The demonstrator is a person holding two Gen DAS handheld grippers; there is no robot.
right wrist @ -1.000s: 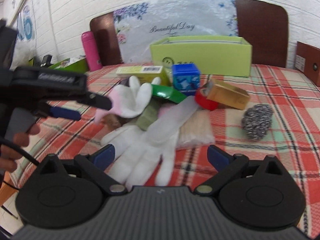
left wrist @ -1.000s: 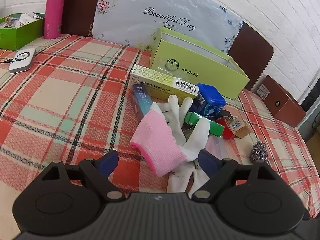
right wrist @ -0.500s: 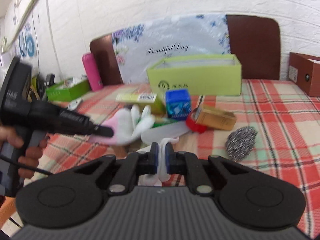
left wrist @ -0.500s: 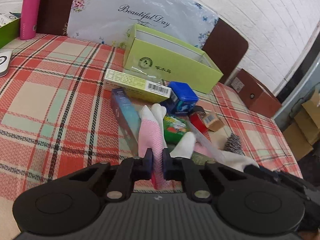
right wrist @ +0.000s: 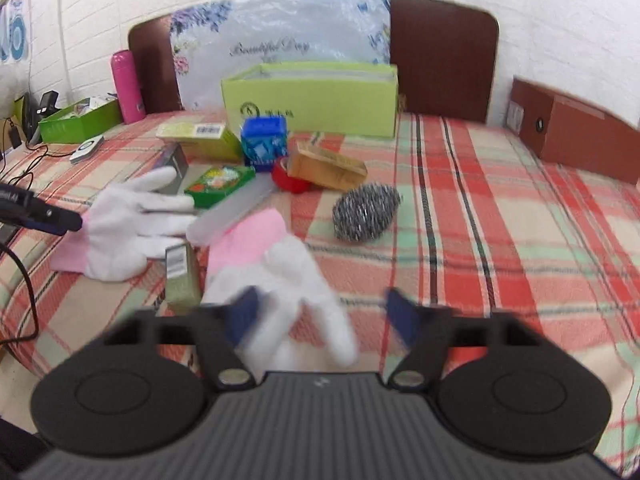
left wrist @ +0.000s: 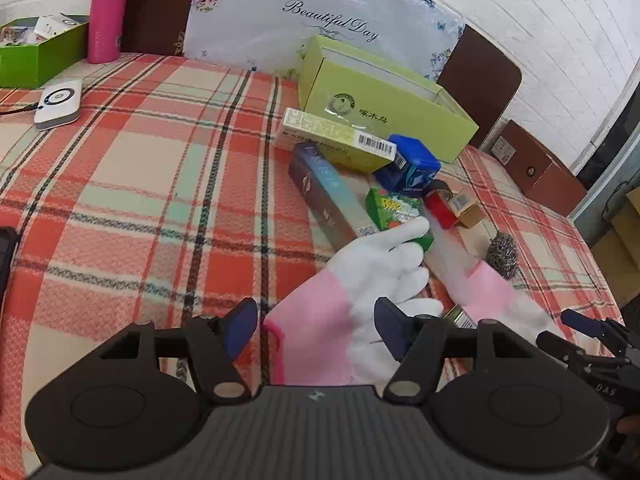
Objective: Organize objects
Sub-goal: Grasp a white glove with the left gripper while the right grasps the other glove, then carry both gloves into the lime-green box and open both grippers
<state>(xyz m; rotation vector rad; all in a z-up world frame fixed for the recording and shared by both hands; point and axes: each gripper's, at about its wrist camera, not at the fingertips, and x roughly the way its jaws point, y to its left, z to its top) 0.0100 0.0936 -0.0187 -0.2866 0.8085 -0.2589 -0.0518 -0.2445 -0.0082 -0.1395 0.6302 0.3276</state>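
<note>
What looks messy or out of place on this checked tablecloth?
The small boxes lie jumbled at all angles outside the open green box. Two pink-cuffed gloves lie apart, one at the left gripper, one at the right gripper, both opening.

We count two pink-cuffed white gloves (right wrist: 128,224) (right wrist: 280,276), one steel scourer (right wrist: 366,210), one blue cube box (right wrist: 264,142), one red tape roll (right wrist: 290,178), one pink bottle (left wrist: 106,8), two open green boxes (left wrist: 380,100) (left wrist: 36,50), and two hand-held grippers (left wrist: 312,326) (right wrist: 320,314).
</note>
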